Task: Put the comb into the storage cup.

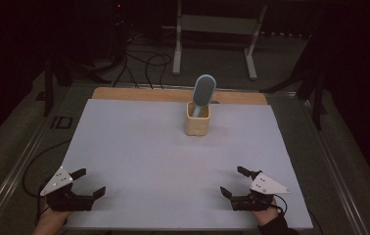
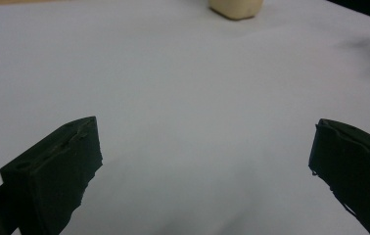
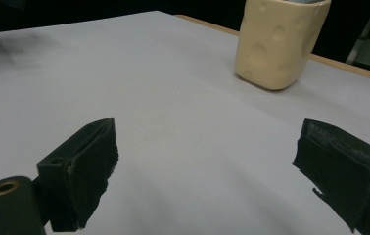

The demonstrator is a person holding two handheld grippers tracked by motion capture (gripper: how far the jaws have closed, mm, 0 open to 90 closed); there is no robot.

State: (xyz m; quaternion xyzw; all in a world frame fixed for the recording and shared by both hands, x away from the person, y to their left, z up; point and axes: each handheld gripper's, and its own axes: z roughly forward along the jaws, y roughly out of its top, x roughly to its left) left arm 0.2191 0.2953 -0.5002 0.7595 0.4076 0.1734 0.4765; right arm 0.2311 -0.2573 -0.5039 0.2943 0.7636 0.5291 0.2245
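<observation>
A cream cup (image 1: 197, 120) with round dimples stands upright on the white sheet (image 1: 139, 142), toward the back and a little right of centre. A light blue brush (image 1: 203, 91) stands in it, head up. My left gripper (image 1: 89, 182) rests near the front left corner, open, nothing between its jaws. At the front right sits my right gripper (image 1: 235, 181), also open and empty. The cup's base (image 2: 236, 8) appears far off in the left gripper view. In the right gripper view the cup (image 3: 279, 41) stands ahead to the right.
The white sheet lies on a wooden board (image 1: 124, 93) whose back edge shows behind the cup. Beyond the table are cables (image 1: 144, 63) on the floor and a white metal stand (image 1: 217, 34). Wide bare sheet lies between the grippers and the cup.
</observation>
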